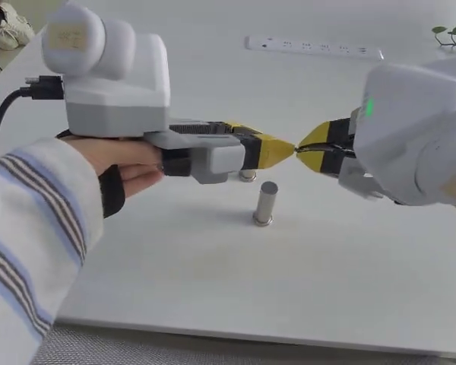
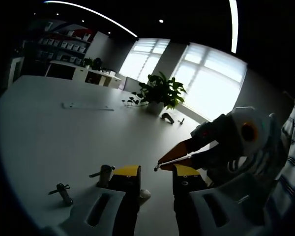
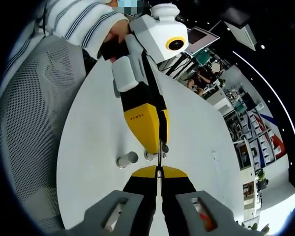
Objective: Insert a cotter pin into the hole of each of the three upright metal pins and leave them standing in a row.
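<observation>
Your right tongs (image 3: 157, 173) clench a cotter pin (image 2: 173, 161), its tip between your released left tongs (image 2: 156, 170) above the bench (image 1: 213, 289).

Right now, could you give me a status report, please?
Right gripper shut on cotter pin, its tip between the open jaws of left gripper. Metal pin upright on table below them. No obstruction seen.

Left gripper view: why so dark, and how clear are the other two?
Left gripper view: the bright windows backlight it, so the table looks dim. Head view: even light, metal pin sharp. Right gripper view: fisheye curves the table edge; cotter pin sharp.
</observation>
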`<action>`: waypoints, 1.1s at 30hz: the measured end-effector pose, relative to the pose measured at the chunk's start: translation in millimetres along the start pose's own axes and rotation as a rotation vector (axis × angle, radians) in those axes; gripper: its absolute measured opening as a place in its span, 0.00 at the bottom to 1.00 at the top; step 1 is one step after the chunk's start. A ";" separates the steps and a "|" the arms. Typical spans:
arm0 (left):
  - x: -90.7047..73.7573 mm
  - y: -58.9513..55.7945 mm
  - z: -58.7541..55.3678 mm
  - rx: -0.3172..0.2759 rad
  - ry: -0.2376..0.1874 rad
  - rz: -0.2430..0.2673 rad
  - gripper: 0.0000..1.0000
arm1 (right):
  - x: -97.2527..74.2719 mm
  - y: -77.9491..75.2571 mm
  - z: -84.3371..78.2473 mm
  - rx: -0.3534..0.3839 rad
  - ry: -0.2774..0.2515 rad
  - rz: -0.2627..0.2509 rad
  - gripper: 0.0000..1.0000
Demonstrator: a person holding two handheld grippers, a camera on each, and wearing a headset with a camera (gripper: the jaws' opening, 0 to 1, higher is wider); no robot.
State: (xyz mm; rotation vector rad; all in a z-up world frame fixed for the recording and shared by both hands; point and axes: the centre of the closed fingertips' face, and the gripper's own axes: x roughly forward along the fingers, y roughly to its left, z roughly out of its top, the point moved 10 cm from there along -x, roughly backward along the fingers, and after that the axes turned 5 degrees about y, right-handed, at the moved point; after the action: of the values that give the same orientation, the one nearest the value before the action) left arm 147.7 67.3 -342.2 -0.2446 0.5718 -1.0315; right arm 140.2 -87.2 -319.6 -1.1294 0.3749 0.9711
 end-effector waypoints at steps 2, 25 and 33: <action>0.3 4.4 1.0 0.001 0.000 -0.011 0.17 | -0.1 0.5 1.0 0.002 -0.003 0.003 0.00; 1.7 8.1 2.1 -0.001 0.018 -0.047 0.00 | -2.4 0.0 8.7 -0.006 -0.026 0.007 0.00; 1.5 10.0 0.6 -0.031 0.050 -0.061 0.00 | -2.6 2.5 12.5 -0.018 -0.030 0.011 0.00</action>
State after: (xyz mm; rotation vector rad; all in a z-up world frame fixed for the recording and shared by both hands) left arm 155.9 71.0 -346.8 -0.2655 0.6287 -1.0912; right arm 134.2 -77.1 -313.9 -1.1292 0.3495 1.0016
